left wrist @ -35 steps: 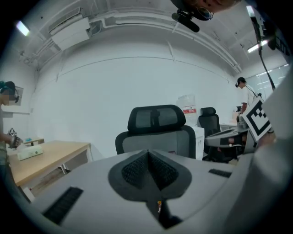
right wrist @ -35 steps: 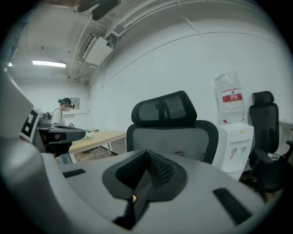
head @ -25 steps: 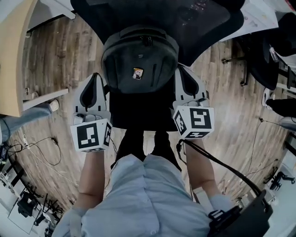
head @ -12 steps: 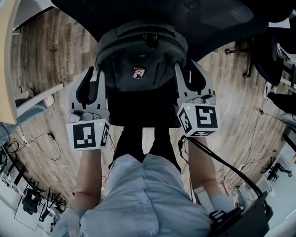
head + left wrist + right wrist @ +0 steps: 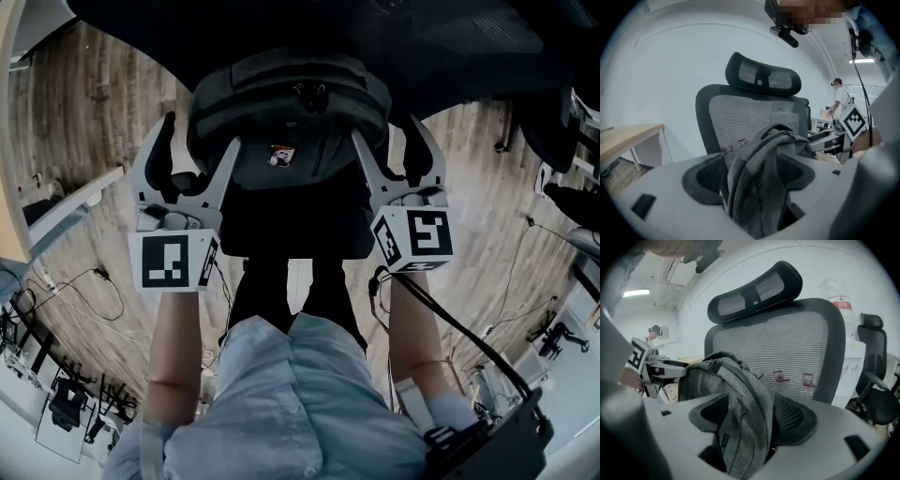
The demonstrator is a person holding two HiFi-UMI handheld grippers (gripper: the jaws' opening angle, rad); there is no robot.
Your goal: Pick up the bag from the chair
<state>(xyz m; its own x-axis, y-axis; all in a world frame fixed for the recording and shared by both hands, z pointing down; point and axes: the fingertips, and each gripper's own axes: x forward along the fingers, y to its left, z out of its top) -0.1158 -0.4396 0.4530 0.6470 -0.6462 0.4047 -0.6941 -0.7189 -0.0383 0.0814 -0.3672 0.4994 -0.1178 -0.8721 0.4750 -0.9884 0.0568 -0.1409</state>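
A grey backpack (image 5: 291, 112) stands upright on the seat (image 5: 291, 230) of a black mesh office chair (image 5: 797, 343), leaning on the backrest (image 5: 740, 117). My left gripper (image 5: 192, 141) is open, its jaws spread wide either side of the bag's left edge. In the left gripper view the bag's fabric (image 5: 759, 164) fills the gap of the left gripper (image 5: 754, 180). My right gripper (image 5: 394, 141) is open too, straddling the bag's right edge. In the right gripper view the bag (image 5: 736, 394) sits between the jaws of the right gripper (image 5: 750, 423).
Wooden floor (image 5: 84, 112) surrounds the chair. A desk edge (image 5: 7, 169) is at the far left. A second black chair (image 5: 876, 380) stands to the right. Cables (image 5: 84, 291) lie on the floor at left. Another person (image 5: 839, 98) stands far off.
Both grippers have moved forward along the bag's sides and their jaws have spread wider. The bag now fills more of the head view.
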